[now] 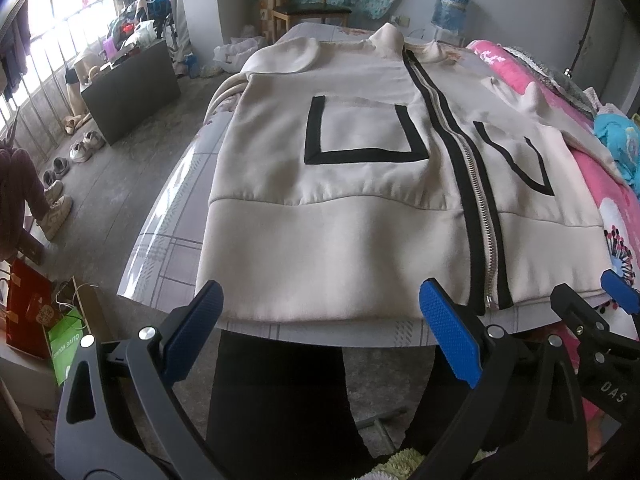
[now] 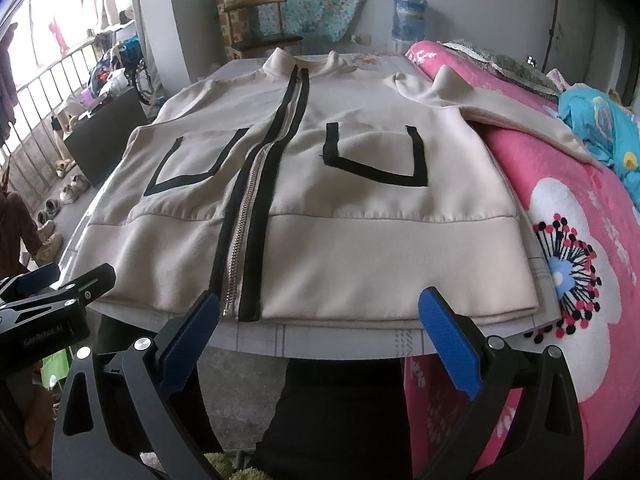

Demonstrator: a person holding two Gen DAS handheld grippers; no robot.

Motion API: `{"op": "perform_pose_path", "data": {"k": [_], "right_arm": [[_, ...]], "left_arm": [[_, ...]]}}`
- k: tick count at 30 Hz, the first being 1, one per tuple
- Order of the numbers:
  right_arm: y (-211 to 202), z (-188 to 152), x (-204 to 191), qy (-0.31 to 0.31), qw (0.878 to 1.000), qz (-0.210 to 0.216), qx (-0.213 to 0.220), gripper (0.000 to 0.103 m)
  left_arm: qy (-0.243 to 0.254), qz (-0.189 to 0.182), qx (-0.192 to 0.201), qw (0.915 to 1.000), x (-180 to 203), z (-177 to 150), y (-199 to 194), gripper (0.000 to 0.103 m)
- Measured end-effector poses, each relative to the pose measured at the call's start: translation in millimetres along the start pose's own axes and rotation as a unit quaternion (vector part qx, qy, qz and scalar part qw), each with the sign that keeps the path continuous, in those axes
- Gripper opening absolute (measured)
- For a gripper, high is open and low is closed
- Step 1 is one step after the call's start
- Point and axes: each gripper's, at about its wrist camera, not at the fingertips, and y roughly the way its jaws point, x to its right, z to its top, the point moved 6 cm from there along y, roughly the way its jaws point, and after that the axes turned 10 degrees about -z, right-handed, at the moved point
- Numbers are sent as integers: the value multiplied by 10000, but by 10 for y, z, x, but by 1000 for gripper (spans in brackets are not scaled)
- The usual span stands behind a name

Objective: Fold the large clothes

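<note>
A cream zip-up jacket (image 1: 340,240) with black pocket trim and a black-edged zipper lies flat, front up, on the table (image 1: 168,248), hem toward me. In the right wrist view the jacket (image 2: 360,264) fills the middle, and one sleeve (image 2: 500,108) drapes onto the pink blanket. My left gripper (image 1: 320,328) is open just short of the hem, left of the zipper end, holding nothing. My right gripper (image 2: 320,328) is open too, in front of the hem to the right of the zipper. The right gripper's fingers (image 1: 576,312) show at the left wrist view's right edge.
A pink flowered blanket (image 2: 580,240) lies right of the table with blue cloth (image 2: 592,120) on it. A wooden chair (image 1: 304,4) and water bottle (image 1: 452,4) stand at the far wall. A dark box (image 1: 128,88), shoes (image 1: 80,148) and bags (image 1: 64,344) sit on the floor at left. Dark trouser legs (image 1: 280,392) are below.
</note>
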Motion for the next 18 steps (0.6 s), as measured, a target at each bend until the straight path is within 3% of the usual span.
{"op": "perform_pose_path", "data": {"k": [12, 18], "right_arm": [[305, 72, 92, 112, 9999, -57, -108, 97], [500, 160, 100, 150, 9998, -34, -93, 97]], "left_arm": [[238, 205, -174, 9994, -57, 96, 400, 95], [390, 95, -210, 9990, -102, 149, 597, 95]]}}
